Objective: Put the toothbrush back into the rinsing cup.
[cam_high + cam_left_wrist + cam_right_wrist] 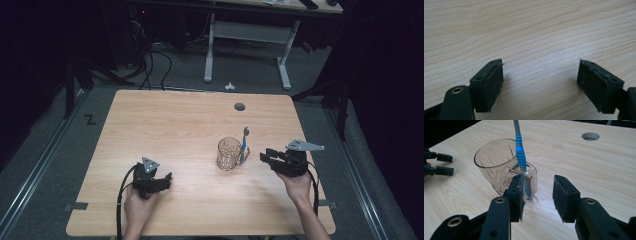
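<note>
Jaws of the right gripper (537,195) stand open and empty just beside the clear cut-pattern glass cup (499,166) near the worktop's right edge, its blue-grey toothbrush (520,155) upright, while the open left gripper (159,181) is farther.

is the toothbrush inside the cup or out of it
Out of the cup's bowl: the toothbrush stands upright through the handle loop on the side of the glass cup, just ahead of the open right gripper.

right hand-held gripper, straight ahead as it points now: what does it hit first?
Probably the toothbrush standing through the handle of the glass cup; the open right hand-held gripper points right at it, though depth is unclear.
</note>
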A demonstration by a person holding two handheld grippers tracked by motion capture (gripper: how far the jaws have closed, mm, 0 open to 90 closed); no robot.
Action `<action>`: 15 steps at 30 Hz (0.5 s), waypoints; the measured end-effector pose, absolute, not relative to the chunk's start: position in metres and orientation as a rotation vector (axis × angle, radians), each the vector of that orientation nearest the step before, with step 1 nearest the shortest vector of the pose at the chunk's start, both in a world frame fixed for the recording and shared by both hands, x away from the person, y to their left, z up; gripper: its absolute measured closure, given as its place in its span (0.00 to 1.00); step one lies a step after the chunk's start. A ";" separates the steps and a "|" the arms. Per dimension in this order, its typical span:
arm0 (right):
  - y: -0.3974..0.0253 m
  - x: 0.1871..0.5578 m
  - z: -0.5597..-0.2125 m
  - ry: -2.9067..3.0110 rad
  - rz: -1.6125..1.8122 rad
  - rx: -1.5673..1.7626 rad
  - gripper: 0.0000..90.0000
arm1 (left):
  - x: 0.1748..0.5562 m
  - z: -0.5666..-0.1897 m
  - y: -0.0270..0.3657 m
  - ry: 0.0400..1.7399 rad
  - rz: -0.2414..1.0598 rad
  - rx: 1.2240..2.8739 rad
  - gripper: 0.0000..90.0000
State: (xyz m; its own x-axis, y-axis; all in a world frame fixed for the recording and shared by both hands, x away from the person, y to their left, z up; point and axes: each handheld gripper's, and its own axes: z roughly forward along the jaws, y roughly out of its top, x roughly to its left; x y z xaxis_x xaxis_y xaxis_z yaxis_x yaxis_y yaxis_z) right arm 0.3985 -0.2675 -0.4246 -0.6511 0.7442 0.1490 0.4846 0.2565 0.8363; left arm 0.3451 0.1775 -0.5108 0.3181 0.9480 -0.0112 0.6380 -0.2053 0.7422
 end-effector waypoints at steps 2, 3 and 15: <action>-0.268 0.398 -0.427 2.260 1.339 1.143 0.68 | 0.345 -0.511 0.178 1.399 0.608 1.934 0.24; -0.268 0.398 -0.428 2.261 1.339 1.145 0.68 | 0.345 -0.511 0.178 1.399 0.608 1.934 0.24; -0.273 0.396 -0.433 2.252 1.334 1.162 0.68 | 0.345 -0.511 0.177 1.399 0.609 1.934 0.24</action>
